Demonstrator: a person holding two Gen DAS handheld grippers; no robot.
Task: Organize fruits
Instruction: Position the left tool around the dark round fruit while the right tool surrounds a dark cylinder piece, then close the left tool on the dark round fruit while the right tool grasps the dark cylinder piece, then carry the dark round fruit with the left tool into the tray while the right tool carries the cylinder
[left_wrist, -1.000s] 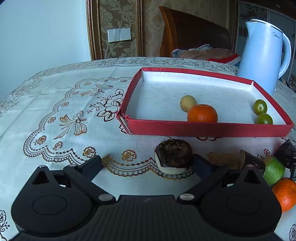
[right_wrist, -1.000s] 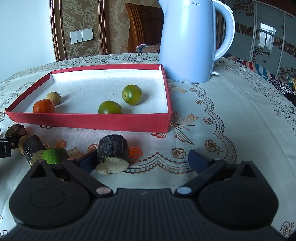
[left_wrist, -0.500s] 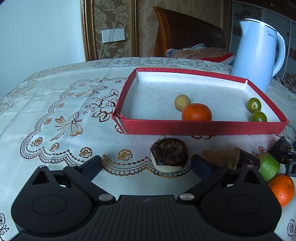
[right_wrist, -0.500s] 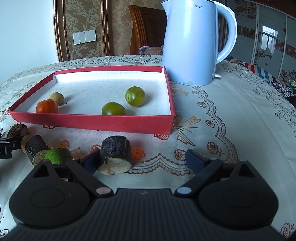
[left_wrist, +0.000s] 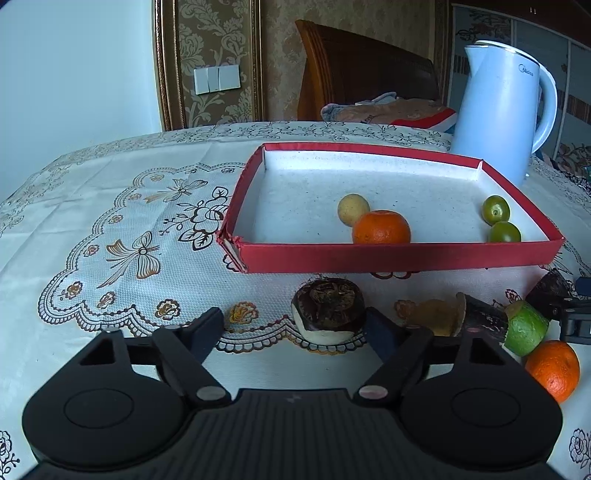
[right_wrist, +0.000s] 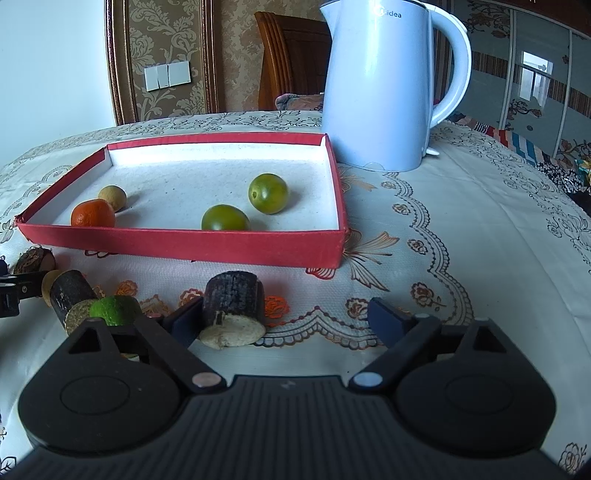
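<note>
A dark round water chestnut (left_wrist: 327, 310) lies on the tablecloth between the fingers of my left gripper (left_wrist: 293, 328). It sits against the right finger while the left one stands apart, and the jaws are closing. A dark sugarcane stub (right_wrist: 232, 306) lies beside the left finger of my right gripper (right_wrist: 286, 317). Its jaws are closing too, and the right finger is well clear. The red tray (left_wrist: 399, 254) (right_wrist: 184, 243) behind holds an orange (left_wrist: 380, 227), a yellowish fruit (left_wrist: 352, 209) and two green fruits (right_wrist: 267, 193) (right_wrist: 224, 218).
Between the two grippers lie another sugarcane piece (left_wrist: 484, 317), a cut lime (left_wrist: 526, 326) and a loose orange (left_wrist: 553, 369). A pale blue kettle (right_wrist: 380, 85) stands behind the tray's right corner. A wooden chair (left_wrist: 362, 62) stands beyond the table.
The left gripper's fingers have drawn inward around the water chestnut. The right gripper's fingers have narrowed slightly. Neither piece has moved on the cloth.
</note>
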